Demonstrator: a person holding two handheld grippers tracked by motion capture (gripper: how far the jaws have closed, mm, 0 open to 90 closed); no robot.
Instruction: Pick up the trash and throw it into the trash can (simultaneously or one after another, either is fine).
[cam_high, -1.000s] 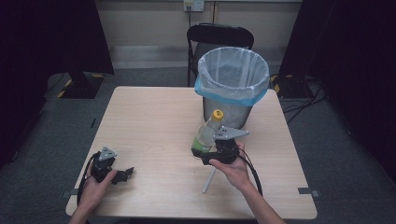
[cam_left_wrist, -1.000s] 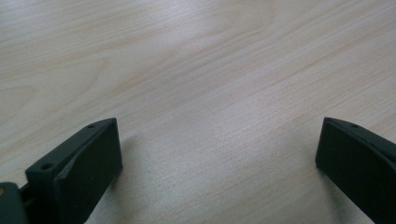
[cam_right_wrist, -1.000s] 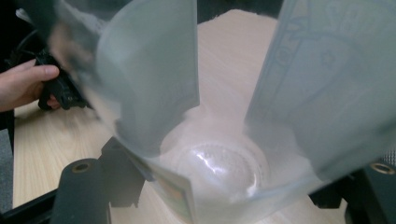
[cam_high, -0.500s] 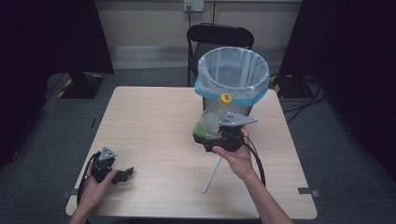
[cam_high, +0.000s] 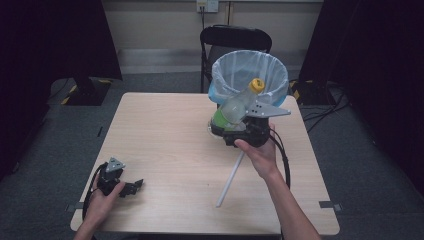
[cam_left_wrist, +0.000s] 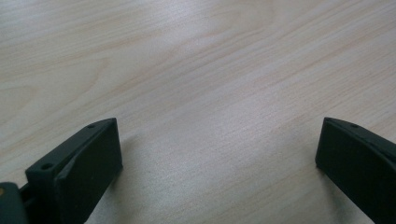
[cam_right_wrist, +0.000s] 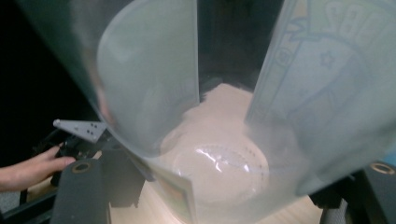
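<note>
A clear plastic bottle (cam_high: 234, 107) with a yellow cap (cam_high: 256, 85) and a green label is tilted, its cap toward the bin. My right gripper (cam_high: 227, 122) is shut on its lower body and holds it above the table, right in front of the bin (cam_high: 220, 75), which has a pale blue liner. In the right gripper view the bottle (cam_right_wrist: 219, 140) sits close up between the jaws of the right gripper (cam_right_wrist: 226, 186). My left gripper (cam_high: 132, 186) rests on the table's front left; in its own view the left gripper (cam_left_wrist: 217, 158) is open over bare wood.
A thin white stick (cam_high: 230, 177) lies on the wooden table (cam_high: 165, 135) under my right forearm. A black chair (cam_high: 235, 37) stands behind the bin. Dark curtains hang on both sides. The other hand's gripper (cam_right_wrist: 77, 133) appears far off in the right gripper view.
My right gripper has carried the bottle up and away from me, toward the bin; its cap now reaches the bin's rim. The left gripper has stayed put.
</note>
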